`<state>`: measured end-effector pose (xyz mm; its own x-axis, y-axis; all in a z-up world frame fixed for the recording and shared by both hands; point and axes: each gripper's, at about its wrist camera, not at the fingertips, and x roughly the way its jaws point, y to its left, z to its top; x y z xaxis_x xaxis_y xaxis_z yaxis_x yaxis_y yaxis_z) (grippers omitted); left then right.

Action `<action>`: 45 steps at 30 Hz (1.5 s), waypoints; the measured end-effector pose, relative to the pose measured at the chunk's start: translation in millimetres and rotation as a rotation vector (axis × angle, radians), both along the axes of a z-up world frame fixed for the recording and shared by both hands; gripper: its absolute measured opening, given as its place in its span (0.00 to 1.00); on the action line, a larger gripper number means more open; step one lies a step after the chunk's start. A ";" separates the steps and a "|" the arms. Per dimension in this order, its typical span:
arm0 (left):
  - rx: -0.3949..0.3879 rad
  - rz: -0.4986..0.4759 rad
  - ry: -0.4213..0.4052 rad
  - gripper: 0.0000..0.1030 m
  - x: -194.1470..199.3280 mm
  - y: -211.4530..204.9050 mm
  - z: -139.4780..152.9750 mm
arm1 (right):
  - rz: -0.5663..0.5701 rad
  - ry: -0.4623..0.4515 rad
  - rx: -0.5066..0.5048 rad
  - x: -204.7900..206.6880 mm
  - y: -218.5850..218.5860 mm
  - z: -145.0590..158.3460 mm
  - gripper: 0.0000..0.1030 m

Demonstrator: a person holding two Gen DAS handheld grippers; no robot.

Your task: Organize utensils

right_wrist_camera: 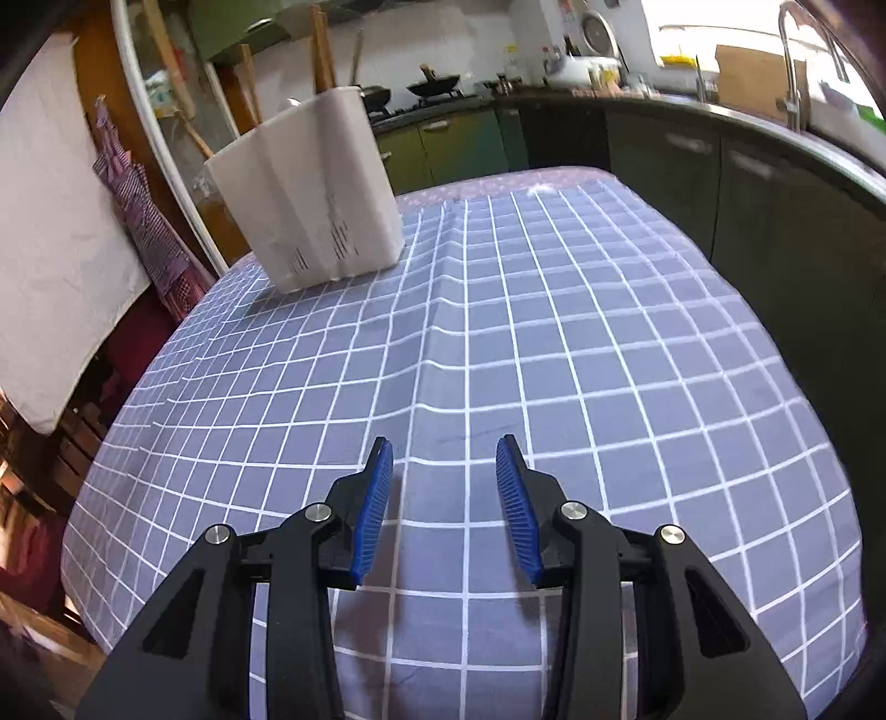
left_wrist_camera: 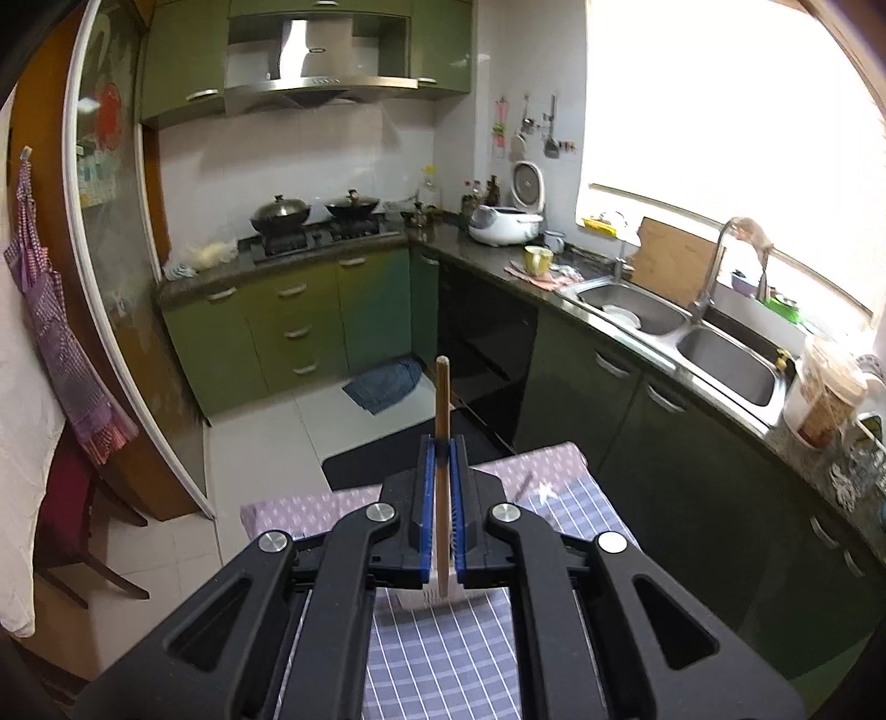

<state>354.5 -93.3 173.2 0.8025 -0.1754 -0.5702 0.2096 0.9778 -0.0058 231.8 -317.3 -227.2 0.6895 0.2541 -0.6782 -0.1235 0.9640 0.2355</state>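
My left gripper (left_wrist_camera: 442,448) is shut on a wooden utensil handle (left_wrist_camera: 442,399) that stands upright between the blue pads; its lower end reaches down to a white utensil holder (left_wrist_camera: 429,601) just below the jaws. In the right wrist view the same white holder (right_wrist_camera: 310,194) stands at the far left of the checked tablecloth (right_wrist_camera: 554,332), with several wooden handles (right_wrist_camera: 324,50) sticking out of its top. My right gripper (right_wrist_camera: 444,448) is open and empty, low over the cloth near the front edge, well apart from the holder.
Dark cabinets and a counter with a double sink (left_wrist_camera: 720,360) and tap (left_wrist_camera: 714,266) run along the right. A stove with two woks (left_wrist_camera: 310,213) is at the back. A chair with hanging cloths (right_wrist_camera: 55,221) stands left of the table.
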 end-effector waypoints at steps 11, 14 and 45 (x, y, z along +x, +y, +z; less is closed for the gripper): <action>0.027 0.034 0.083 0.05 53.2 -4.9 -45.0 | 0.019 0.034 0.049 5.7 -3.2 -2.0 0.39; 0.044 0.031 0.139 0.05 58.7 -4.8 -71.4 | 0.019 0.040 0.060 6.6 -4.8 -2.9 0.39; 0.028 0.231 0.188 0.93 -109.5 56.0 -298.0 | 0.101 0.048 -0.018 11.0 18.8 -2.8 0.79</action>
<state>245.0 -37.3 -124.8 0.6990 0.0175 -0.7149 -0.0205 0.9998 0.0044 242.8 -298.5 -230.1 0.6277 0.3082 -0.7149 -0.2092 0.9513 0.2264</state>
